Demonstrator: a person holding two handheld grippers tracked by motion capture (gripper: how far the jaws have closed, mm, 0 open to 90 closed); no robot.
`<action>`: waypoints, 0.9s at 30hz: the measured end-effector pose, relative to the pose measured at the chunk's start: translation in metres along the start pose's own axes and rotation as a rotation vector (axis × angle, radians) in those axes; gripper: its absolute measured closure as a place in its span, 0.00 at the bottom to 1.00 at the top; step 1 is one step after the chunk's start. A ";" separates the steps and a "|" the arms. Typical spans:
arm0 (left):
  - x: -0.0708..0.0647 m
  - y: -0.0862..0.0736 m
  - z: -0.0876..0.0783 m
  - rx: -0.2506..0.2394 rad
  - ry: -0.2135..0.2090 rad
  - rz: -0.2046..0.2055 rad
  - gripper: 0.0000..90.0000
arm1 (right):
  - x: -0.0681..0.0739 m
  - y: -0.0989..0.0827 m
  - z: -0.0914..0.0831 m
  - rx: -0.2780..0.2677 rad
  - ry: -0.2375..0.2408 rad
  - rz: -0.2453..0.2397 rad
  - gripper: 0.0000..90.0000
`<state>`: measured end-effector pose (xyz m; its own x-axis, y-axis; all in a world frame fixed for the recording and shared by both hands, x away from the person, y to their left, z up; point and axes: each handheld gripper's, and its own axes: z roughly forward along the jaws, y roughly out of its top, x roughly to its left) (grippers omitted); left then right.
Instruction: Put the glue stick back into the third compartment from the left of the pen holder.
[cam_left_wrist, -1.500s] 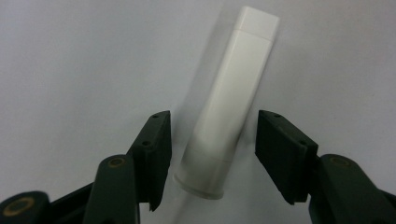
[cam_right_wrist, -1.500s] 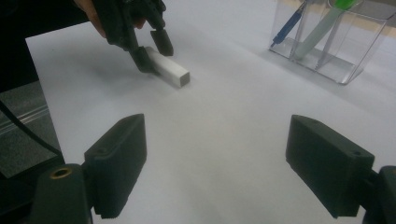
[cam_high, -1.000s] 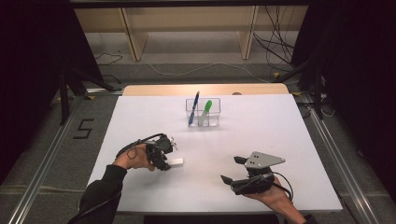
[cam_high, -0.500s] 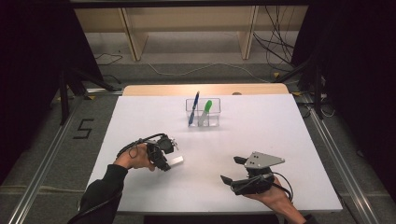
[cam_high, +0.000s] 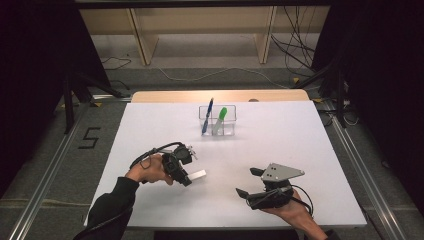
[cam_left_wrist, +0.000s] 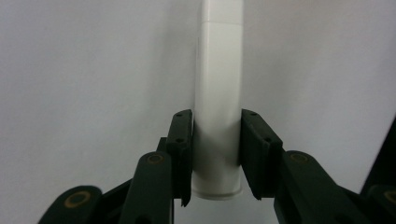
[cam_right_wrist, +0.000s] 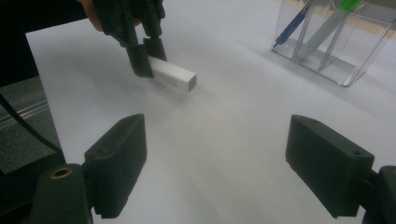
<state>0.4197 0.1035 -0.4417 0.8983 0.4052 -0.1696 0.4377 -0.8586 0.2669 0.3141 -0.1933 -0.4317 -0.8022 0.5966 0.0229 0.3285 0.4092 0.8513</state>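
Note:
A white stick (cam_high: 198, 175) lies low over the white table (cam_high: 280, 145) at its front left. My left gripper (cam_high: 186, 179) holds one end of it, and the rest points right. In the left gripper view the jaws have just been closing, and both pads (cam_left_wrist: 183, 144) press the sides of the stick (cam_left_wrist: 217, 93). The right gripper view shows that gripper (cam_right_wrist: 148, 58) clamped on the stick (cam_right_wrist: 175, 77) just above the table. My right gripper (cam_high: 247, 181) rests at the front right, jaws wide apart with nothing between them (cam_right_wrist: 233, 172).
A clear plastic holder (cam_high: 226, 129) stands at the back middle with a blue pen (cam_high: 207, 115) and a green-capped marker (cam_high: 220, 119) in it; the holder (cam_right_wrist: 336, 51) is also in the right gripper view. Wooden shelf legs and cables lie beyond the table.
The left gripper's jaws have closed onto the white stick, and the stick's free end now sits slightly further right. The right gripper has stayed put.

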 end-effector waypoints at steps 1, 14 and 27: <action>-0.003 0.002 0.000 -0.009 -0.008 -0.012 0.74 | 0.000 0.000 0.000 0.002 -0.001 -0.002 0.24; -0.024 0.026 -0.003 -0.064 -0.073 0.057 0.74 | 0.005 0.001 0.001 -0.002 -0.027 -0.053 0.23; -0.037 0.044 -0.006 -0.072 -0.118 0.093 0.74 | 0.023 0.001 0.007 0.017 -0.105 -0.225 0.23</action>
<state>0.4060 0.0526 -0.4179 0.9261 0.2820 -0.2506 0.3587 -0.8643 0.3527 0.2992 -0.1743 -0.4338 -0.8000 0.5575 -0.2218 0.1565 0.5508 0.8198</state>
